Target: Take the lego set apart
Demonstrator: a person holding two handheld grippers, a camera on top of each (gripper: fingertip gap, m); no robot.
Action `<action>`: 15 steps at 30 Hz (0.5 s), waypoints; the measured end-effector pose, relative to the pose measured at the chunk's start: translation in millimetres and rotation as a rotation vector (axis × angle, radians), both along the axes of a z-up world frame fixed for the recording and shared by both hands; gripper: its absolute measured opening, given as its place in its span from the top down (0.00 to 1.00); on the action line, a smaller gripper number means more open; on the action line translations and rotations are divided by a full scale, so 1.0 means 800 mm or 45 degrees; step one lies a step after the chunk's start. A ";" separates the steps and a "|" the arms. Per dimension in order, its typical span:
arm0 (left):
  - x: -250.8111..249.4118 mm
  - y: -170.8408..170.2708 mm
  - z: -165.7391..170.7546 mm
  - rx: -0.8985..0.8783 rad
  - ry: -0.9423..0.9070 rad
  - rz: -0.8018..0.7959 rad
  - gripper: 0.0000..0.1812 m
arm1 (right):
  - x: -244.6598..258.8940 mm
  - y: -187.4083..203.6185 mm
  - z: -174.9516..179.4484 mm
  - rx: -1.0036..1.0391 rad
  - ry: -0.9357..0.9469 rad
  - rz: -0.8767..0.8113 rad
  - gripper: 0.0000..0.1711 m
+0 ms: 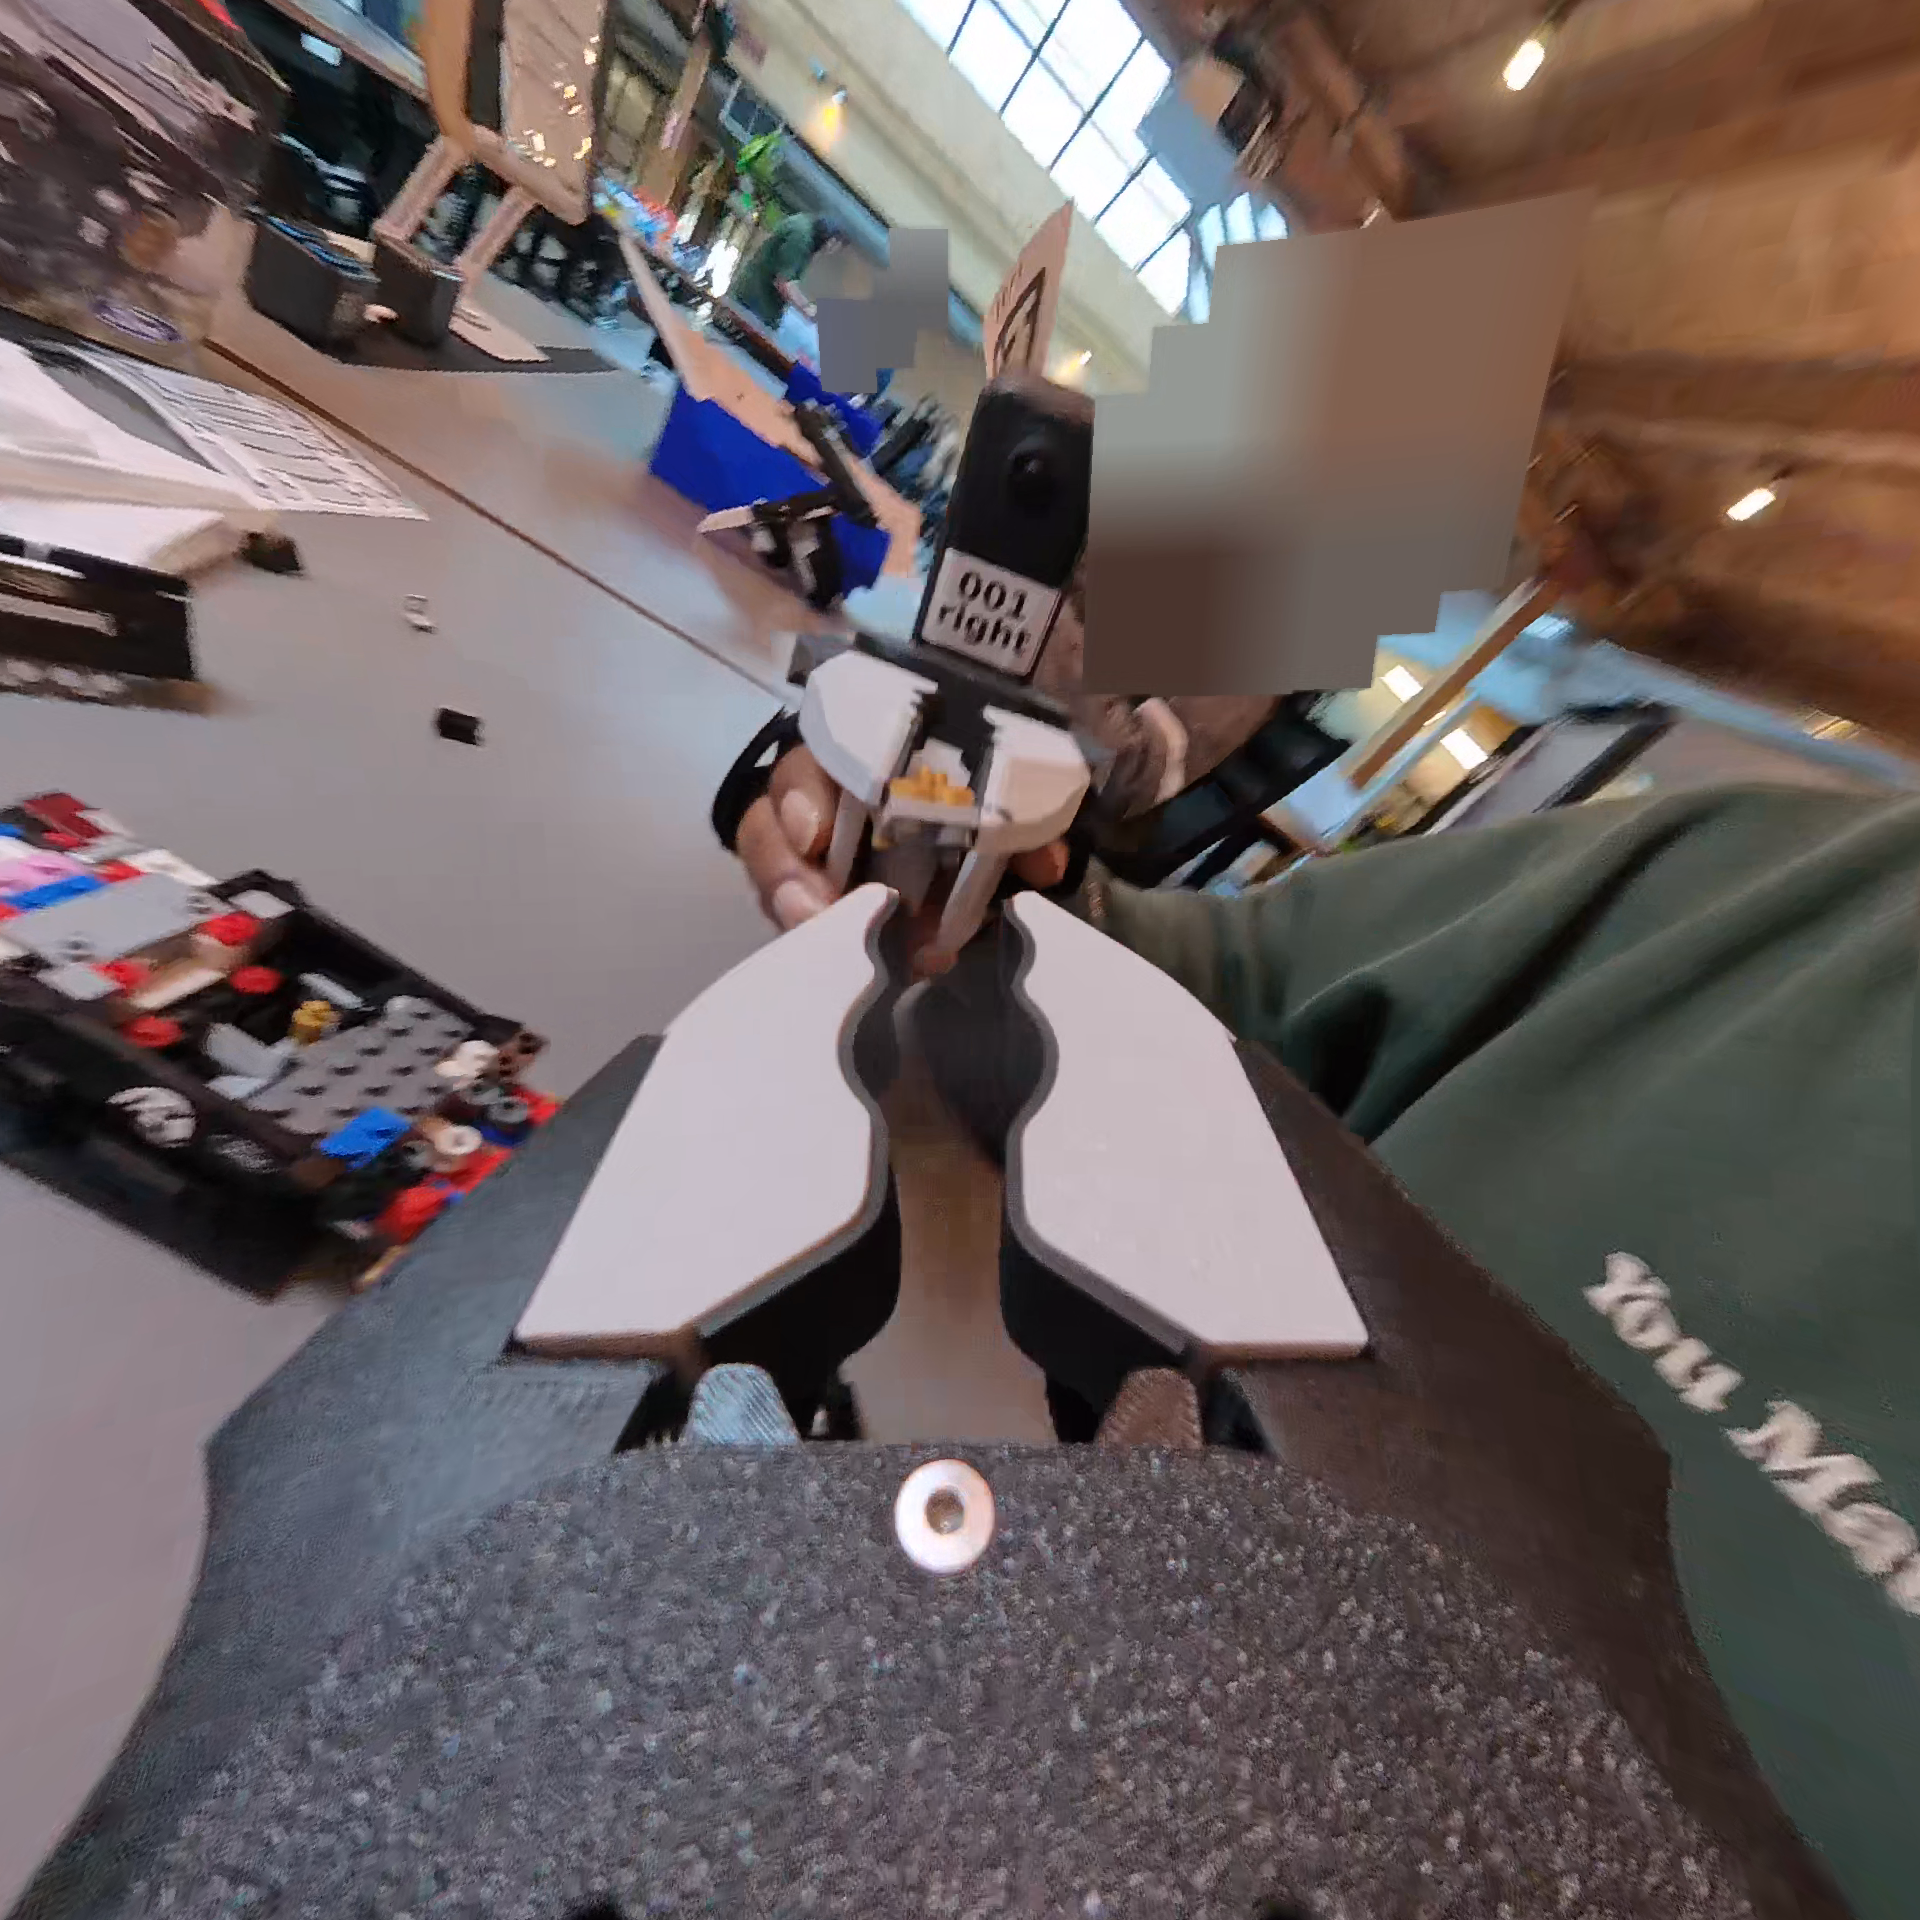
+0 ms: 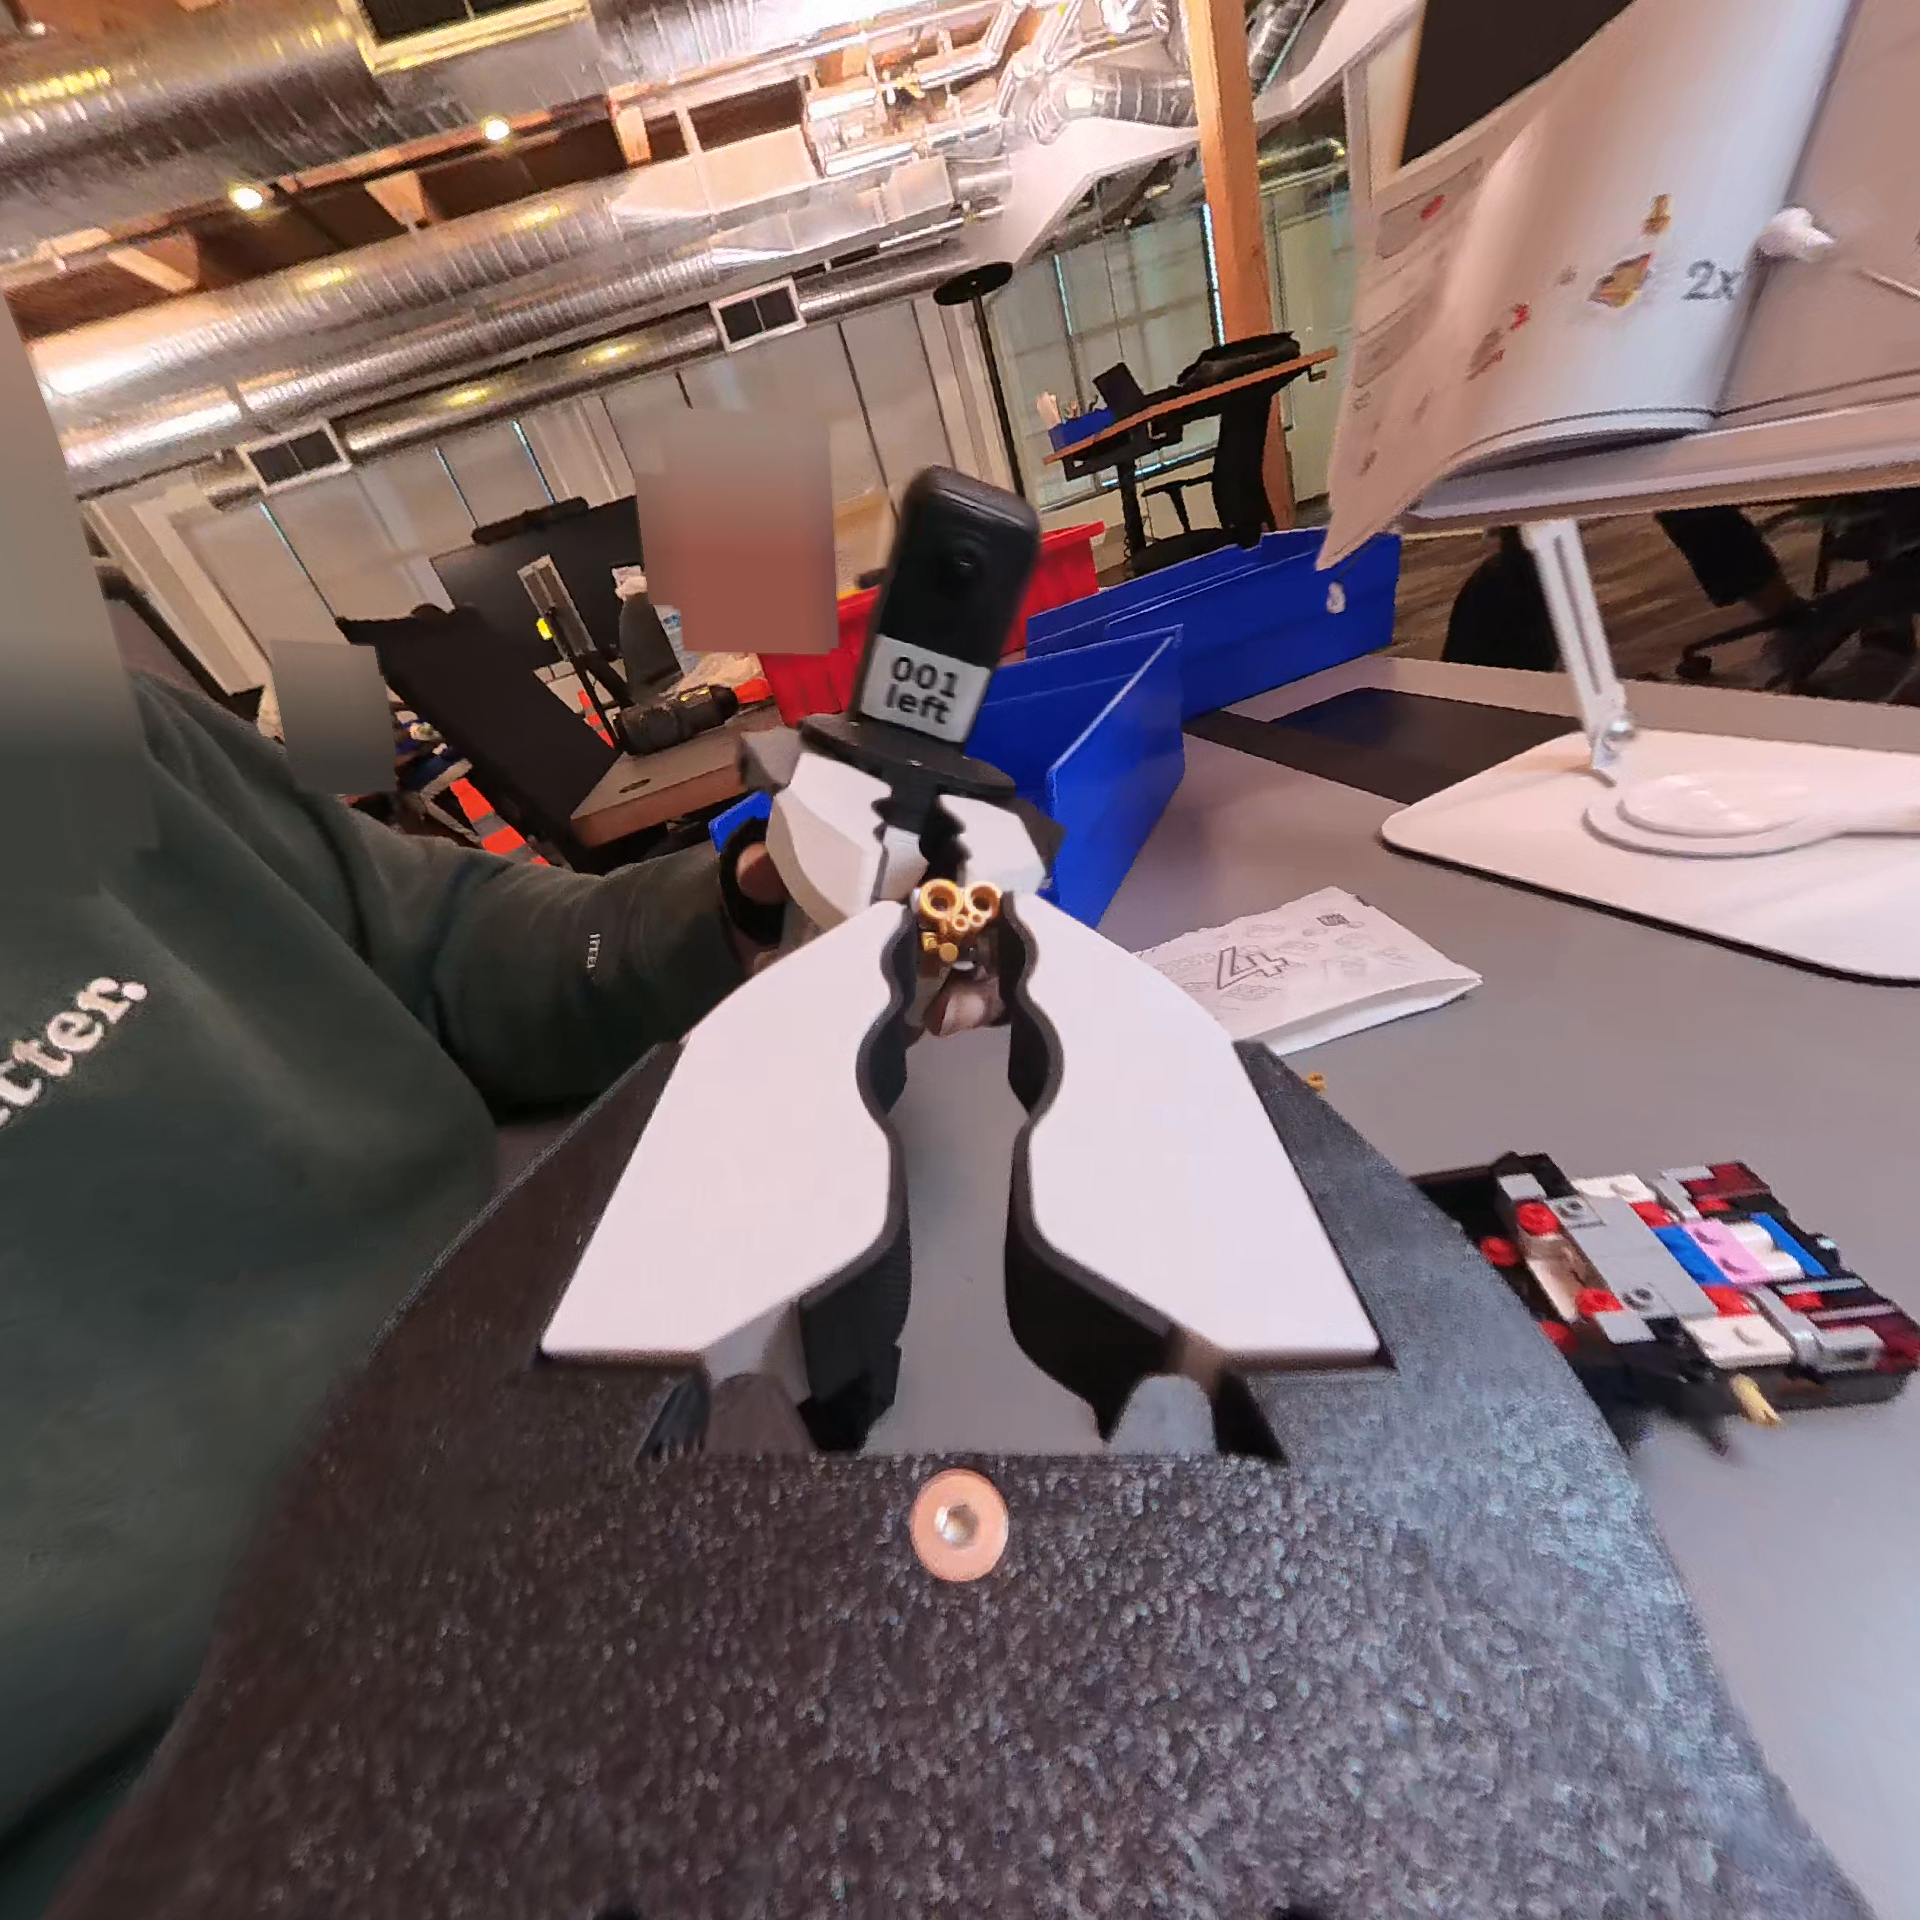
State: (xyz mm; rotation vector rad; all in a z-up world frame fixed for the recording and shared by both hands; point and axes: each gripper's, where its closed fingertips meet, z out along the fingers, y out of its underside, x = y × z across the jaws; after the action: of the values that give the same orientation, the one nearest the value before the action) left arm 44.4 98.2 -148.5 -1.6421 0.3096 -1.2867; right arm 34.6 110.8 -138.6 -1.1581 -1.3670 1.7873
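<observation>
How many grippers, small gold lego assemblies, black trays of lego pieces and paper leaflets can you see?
Grippers: 2 (left gripper, right gripper)
Gold lego assembly: 1
Black tray of lego pieces: 1
Paper leaflet: 1
Total: 5

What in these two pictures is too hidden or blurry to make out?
- Small gold and grey lego piece between the two claws: right wrist view, its lower part sits behind the right claw; shape unclear.
- Left claw: left wrist view, its grip point is hidden.
- Black tray of loose bricks: left wrist view, motion-blurred, cut by the edge.
</observation>
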 end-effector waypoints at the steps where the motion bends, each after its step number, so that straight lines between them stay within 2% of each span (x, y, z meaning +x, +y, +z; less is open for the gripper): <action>1: 0.001 -0.001 0.004 -0.025 -0.087 -0.025 0.90 | -0.001 -0.005 0.000 0.020 0.013 0.003 0.91; 6: 0.009 -0.007 0.015 -0.131 -0.386 -0.158 0.92 | -0.002 -0.013 0.005 0.075 0.075 -0.016 0.91; 15: 0.014 -0.006 0.022 -0.231 -0.720 -0.254 0.96 | 0.004 -0.019 0.013 0.228 0.151 -0.053 0.91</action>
State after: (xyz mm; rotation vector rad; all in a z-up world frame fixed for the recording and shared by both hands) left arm 55.8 93.5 -131.1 -1.3409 0.0083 -1.9110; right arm 37.8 95.6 -128.0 -0.9642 -1.3908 1.6404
